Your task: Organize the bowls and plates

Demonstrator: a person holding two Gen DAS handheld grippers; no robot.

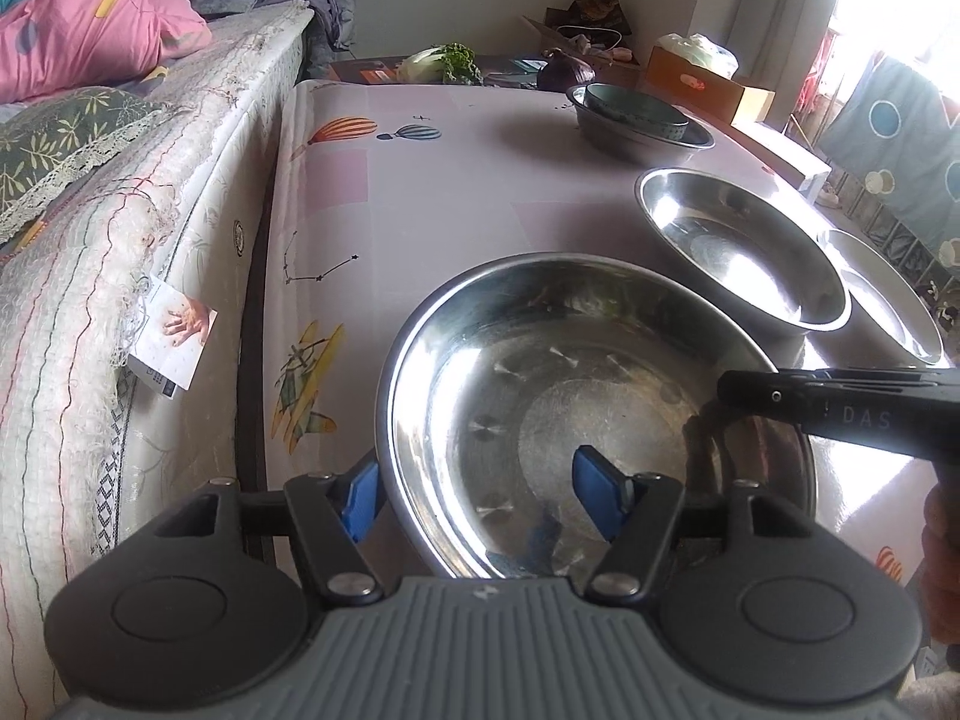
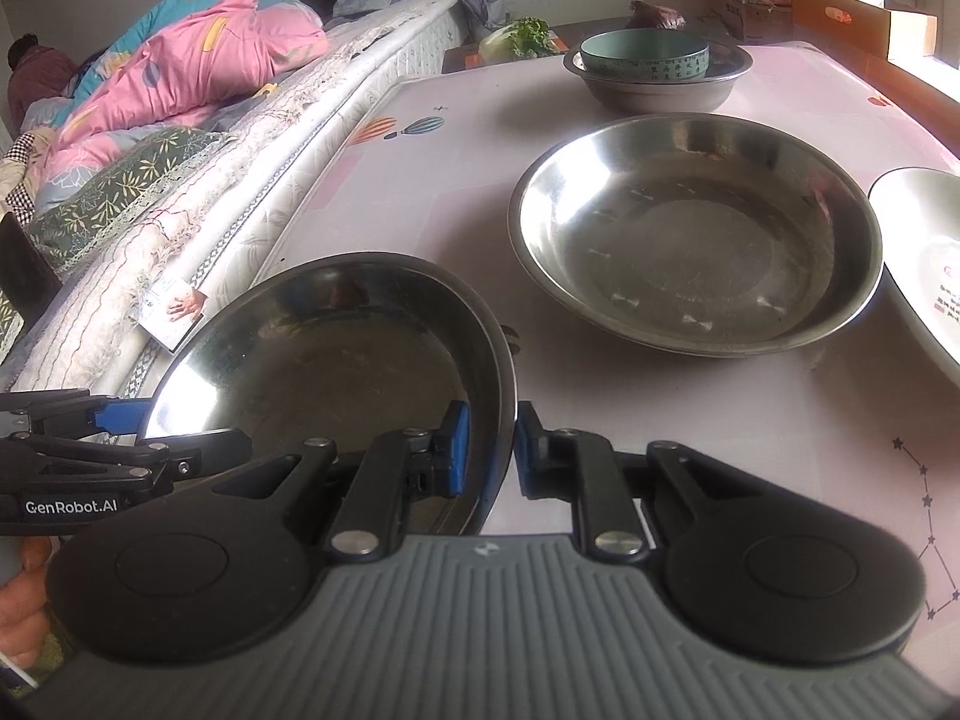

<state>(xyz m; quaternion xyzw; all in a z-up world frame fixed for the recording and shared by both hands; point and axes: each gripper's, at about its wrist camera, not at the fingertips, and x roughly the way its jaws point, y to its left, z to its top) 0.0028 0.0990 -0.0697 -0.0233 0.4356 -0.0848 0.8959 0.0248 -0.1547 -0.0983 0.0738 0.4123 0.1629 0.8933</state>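
A steel plate lies nearest me on the pink tablecloth. My right gripper is shut on its right rim, one blue pad inside and one outside. It shows as a black bar in the left wrist view. My left gripper stands open astride the plate's left rim, its pads clear of the metal. A second steel plate sits beyond, with a white plate to its right. At the far end a green bowl stands in a steel basin.
A mattress with bedding runs along the table's left edge, close to the held plate. Vegetables and cardboard boxes lie beyond the table's far end. A hand holds the left gripper's handle.
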